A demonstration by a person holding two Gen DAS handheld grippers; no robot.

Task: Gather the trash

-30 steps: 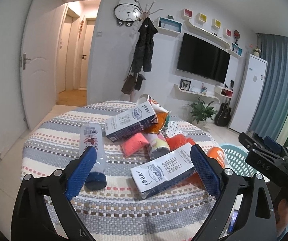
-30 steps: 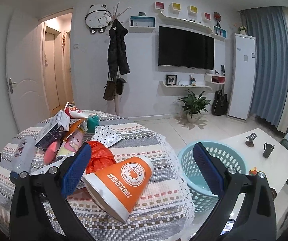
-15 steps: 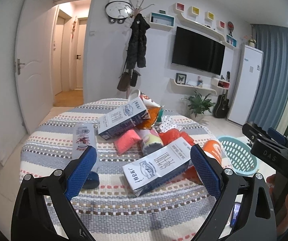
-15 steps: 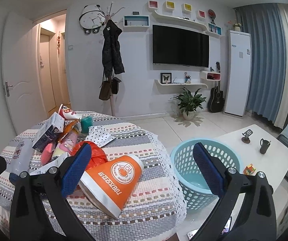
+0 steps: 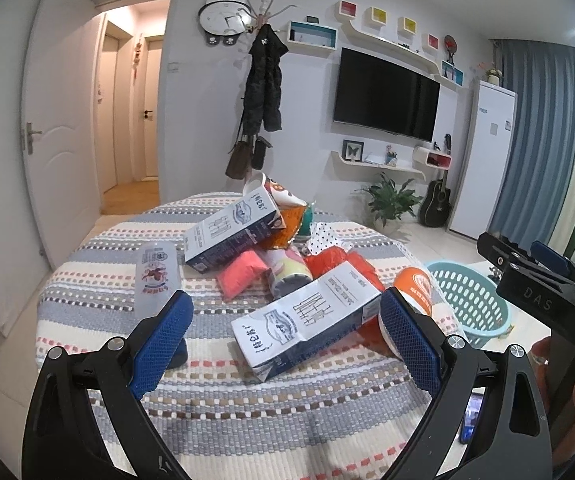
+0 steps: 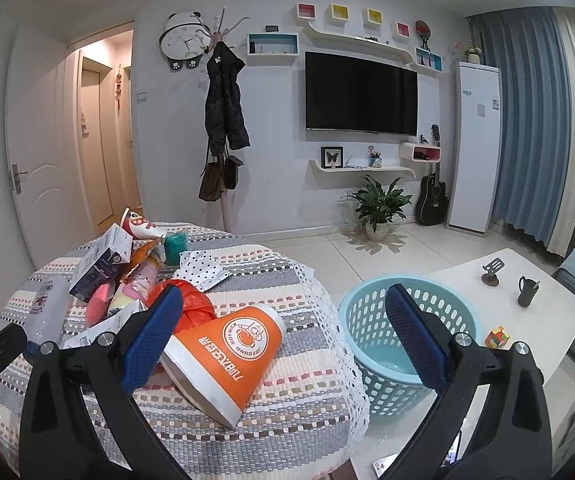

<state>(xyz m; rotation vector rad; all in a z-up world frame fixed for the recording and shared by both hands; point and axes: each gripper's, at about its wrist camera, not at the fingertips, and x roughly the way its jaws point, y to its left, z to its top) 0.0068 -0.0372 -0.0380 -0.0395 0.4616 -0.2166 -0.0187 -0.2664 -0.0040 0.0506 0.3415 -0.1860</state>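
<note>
A: Where does the trash lie, and how do our jaws stand?

B: The trash is heaped on the bench (image 5: 99, 364) toward its right edge. A milk carton (image 5: 307, 316) lies at the near side of the heap and an orange paper cup (image 6: 227, 356) on its side nearest the right edge. The blue basket (image 6: 403, 320) stands on the floor just beside that edge. Our left gripper (image 5: 287, 344) hovers before the carton, jaws spread wide, holding nothing. Our right gripper (image 6: 283, 340) frames the cup and basket, jaws equally wide and empty.

A: What may go wrong from here?

B: We judge that the cup may roll off the right edge if nudged. The carton, leaning on other items, may shift the heap when gripped. A release short of the basket may drop trash on the floor.
</note>
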